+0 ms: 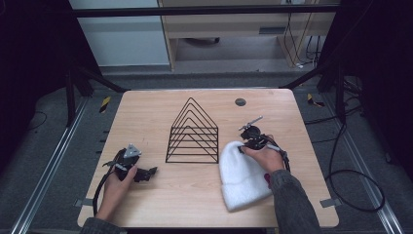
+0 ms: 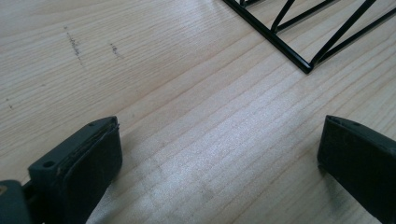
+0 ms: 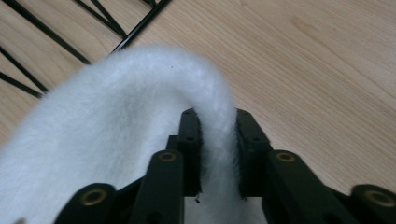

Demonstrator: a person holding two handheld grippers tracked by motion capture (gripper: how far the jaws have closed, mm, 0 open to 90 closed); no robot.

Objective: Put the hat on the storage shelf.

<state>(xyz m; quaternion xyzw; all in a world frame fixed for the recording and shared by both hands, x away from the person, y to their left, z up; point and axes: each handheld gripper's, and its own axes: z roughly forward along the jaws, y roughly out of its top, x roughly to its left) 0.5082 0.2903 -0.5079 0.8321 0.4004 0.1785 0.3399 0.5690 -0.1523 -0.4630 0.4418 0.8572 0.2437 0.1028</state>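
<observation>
Your right gripper [image 3: 217,154] pinches the white hat's [image 1: 241,178] edge; your left gripper [image 2: 219,163] rests spread. Lift next, probably toward the wire rack [image 1: 193,132].

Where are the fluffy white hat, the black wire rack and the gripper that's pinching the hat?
white hat [image 1: 242,180], high view, middle of its fuzzy body.
black wire rack [image 1: 193,138], high view, middle of its frames.
right gripper [image 3: 217,154], right gripper view, between its jaws, closed on the hat's edge.
</observation>
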